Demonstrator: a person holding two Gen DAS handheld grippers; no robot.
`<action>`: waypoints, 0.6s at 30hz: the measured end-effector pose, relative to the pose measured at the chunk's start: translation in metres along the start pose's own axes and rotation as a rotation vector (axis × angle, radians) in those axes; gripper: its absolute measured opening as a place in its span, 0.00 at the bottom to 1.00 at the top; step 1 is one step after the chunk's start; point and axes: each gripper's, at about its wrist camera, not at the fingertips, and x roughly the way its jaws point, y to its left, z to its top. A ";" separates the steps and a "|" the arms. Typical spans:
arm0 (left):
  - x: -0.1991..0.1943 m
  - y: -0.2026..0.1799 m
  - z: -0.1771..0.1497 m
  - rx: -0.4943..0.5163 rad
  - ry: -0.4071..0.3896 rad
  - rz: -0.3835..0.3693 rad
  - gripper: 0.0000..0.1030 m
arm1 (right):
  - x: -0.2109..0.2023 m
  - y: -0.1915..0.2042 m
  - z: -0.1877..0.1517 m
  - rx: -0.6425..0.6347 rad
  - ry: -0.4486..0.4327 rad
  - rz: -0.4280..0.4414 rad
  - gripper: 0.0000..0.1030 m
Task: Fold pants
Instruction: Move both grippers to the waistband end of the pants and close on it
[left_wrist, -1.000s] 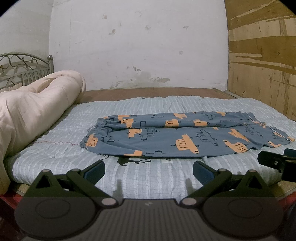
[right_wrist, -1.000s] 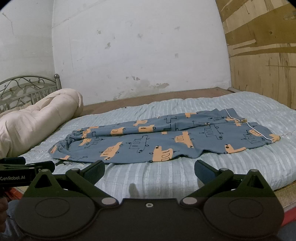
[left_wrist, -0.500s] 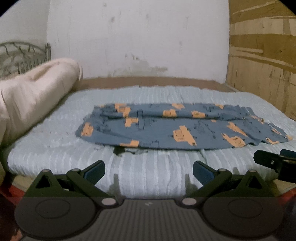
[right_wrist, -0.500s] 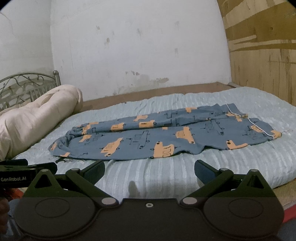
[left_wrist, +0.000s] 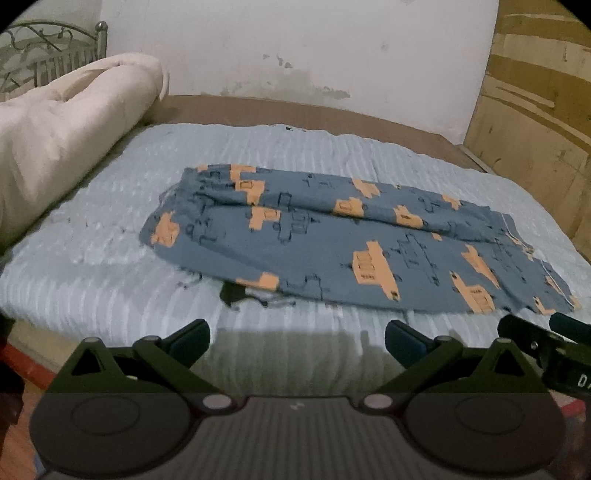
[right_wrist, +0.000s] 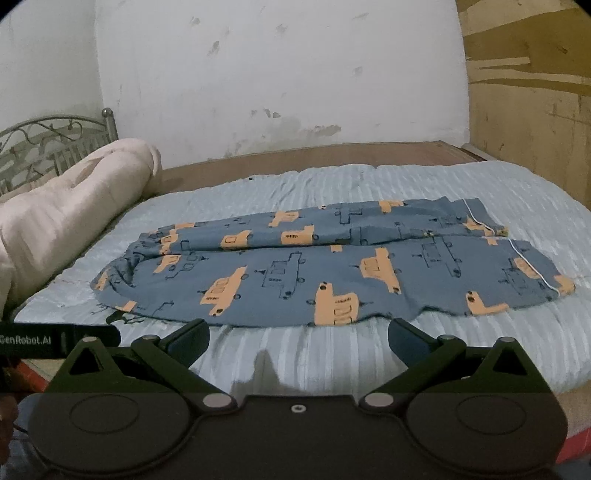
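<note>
Left wrist view: pants (left_wrist: 347, 243) lie flat on bed (left_wrist: 92, 280), legs stacked lengthwise, waistband toward rolled quilt (left_wrist: 62, 147), cuffs to the right. Left gripper (left_wrist: 297, 341) fingers spread wide, holding nothing, near bed's front edge, short of the fabric. Right gripper (right_wrist: 298, 338) likewise spread and empty, fingertips just at pants' near edge; contact unclear

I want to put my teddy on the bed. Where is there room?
Bare blanket lies behind the pants, toward the wall, and along the near edge before both open grippers. The rolled quilt crowds the left side.
</note>
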 end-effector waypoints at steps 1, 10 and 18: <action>0.002 0.000 0.005 0.001 0.000 0.001 0.99 | 0.003 0.000 0.002 -0.003 0.003 0.000 0.99; 0.032 0.009 0.049 0.017 -0.011 0.044 0.99 | 0.036 -0.001 0.030 -0.038 0.004 0.004 0.99; 0.068 0.028 0.101 0.049 -0.051 0.111 0.99 | 0.077 -0.003 0.059 -0.084 -0.003 0.012 0.99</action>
